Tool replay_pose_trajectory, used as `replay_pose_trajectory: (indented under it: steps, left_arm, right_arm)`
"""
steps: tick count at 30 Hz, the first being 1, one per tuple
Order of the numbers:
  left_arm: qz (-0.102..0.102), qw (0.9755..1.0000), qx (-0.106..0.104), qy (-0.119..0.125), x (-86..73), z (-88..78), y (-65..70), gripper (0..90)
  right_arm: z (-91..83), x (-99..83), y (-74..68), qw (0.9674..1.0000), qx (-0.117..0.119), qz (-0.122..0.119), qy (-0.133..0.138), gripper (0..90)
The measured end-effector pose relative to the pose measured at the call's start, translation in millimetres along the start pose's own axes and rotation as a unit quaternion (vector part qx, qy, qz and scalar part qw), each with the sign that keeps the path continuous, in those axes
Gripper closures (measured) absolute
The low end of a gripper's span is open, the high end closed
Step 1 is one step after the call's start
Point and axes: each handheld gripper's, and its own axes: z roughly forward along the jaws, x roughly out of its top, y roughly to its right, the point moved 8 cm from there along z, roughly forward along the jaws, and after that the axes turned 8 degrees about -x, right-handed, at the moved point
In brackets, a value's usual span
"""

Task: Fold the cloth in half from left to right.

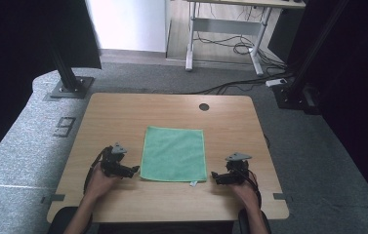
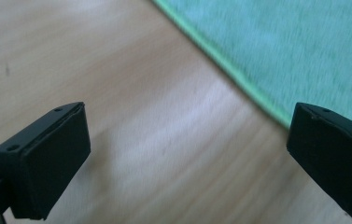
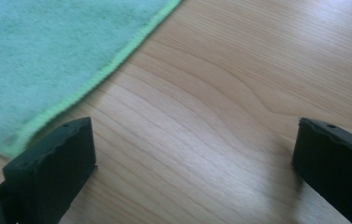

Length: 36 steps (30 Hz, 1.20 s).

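The wooden table (image 1: pixel 123 112) carries the green cloth (image 1: pixel 174 153), which lies flat near the middle of its front edge. Your left gripper (image 1: pixel 133 170) rests just beside the cloth's left front corner, jaws spread wide and holding nothing. Your right gripper (image 1: pixel 214 176) sits just beside the right front corner, jaws also spread and empty.

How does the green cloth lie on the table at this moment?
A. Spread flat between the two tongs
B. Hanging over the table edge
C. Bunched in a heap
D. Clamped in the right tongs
A: the green cloth lies flat on the table, with the left tongs and right tongs open at its near corners.
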Motion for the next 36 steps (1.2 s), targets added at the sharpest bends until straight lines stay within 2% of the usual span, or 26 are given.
replay_pose_trajectory:
  steps: [3,6,8,12,16,20,24,26,28,33,36]
  left_arm:
    - [0.005,0.9999,-0.001,0.013,12.6,5.8,1.8,0.0]
    - [0.010,0.9998,0.000,0.016,17.7,9.9,3.0,0.0]
    - [0.015,0.9997,0.003,0.019,23.0,16.4,2.9,0.0]
    - [0.015,0.9998,0.003,0.015,24.9,23.9,3.4,0.0]
    - [0.025,0.9996,0.011,0.004,21.9,27.0,4.7,0.0]
    - [0.027,0.9994,0.018,-0.010,18.1,30.0,4.4,0.0]
    - [0.017,0.9996,0.021,-0.008,16.7,30.2,5.3,0.0]
    - [0.014,0.9996,0.023,-0.007,16.2,29.8,5.8,0.6]
    - [0.009,0.9996,0.026,-0.006,14.3,28.0,9.0,1.8]
    - [0.012,0.9996,0.024,-0.010,11.6,26.3,17.1,3.5]
    - [0.018,0.9996,0.016,-0.013,9.1,26.0,28.6,3.5]
  right_arm:
    - [0.0,4.8,-7.7,1.0000,0.003,0.003,0.004,0.0]
    - [0.1,7.6,-12.7,1.0000,0.003,-0.001,0.004,0.0]
    - [0.4,14.1,-22.3,0.9999,0.007,0.000,0.008,0.0]
    - [2.3,21.5,-32.7,0.9998,0.011,0.006,0.013,0.0]
    - [5.8,22.6,-39.5,0.9998,0.015,0.010,0.008,0.0]
    - [9.0,20.6,-40.9,0.9999,0.016,0.007,0.002,0.0]
    - [11.5,18.8,-42.5,1.0000,0.008,0.001,-0.005,0.0]
    - [13.1,17.0,-43.8,0.9999,0.002,-0.012,-0.012,0.0]
    - [12.9,17.1,-43.7,0.9998,0.001,-0.014,-0.013,0.0]
    - [11.7,16.0,-39.3,0.9998,-0.004,-0.015,-0.015,0.0]
    - [10.1,14.1,-31.2,0.9997,-0.016,-0.010,-0.014,0.0]
